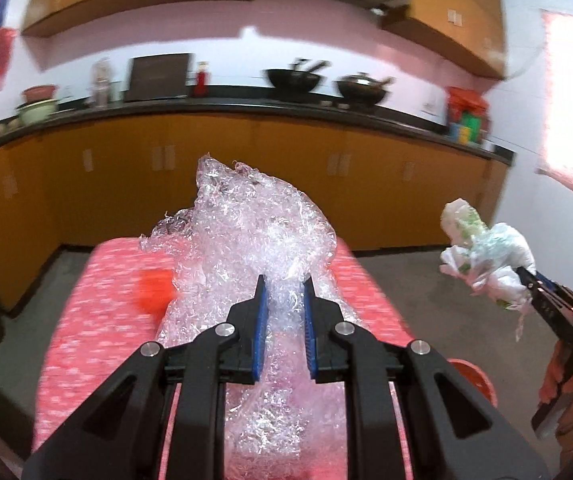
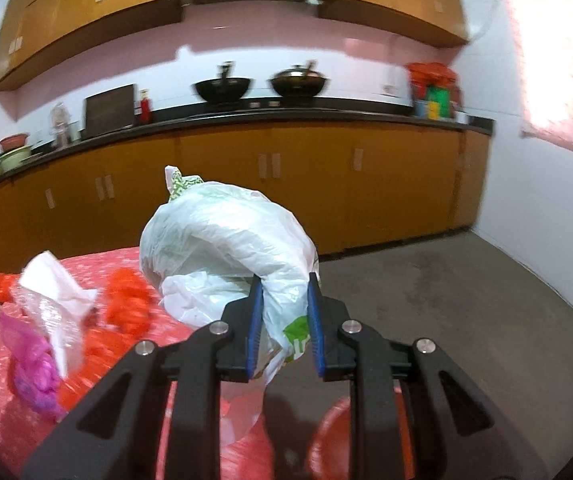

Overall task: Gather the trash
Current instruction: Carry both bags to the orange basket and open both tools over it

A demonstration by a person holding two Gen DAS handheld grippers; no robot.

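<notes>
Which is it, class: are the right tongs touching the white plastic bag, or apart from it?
Touching. The right wrist view shows the right tongs with both blue pads pressed into the white plastic bag, which bunches between them.

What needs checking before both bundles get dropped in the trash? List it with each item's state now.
1. Left gripper clamped on the bubble wrap: ok.
2. Right gripper clamped on the white plastic bag: ok.
3. Both bundles lifted off the red table: ok.
4. Red bin within view: only its rim shows, ok.
5. Bin has room: cannot tell.
6. Table cleared: not ok, orange scraps, pink plastic and tissue remain.
</notes>
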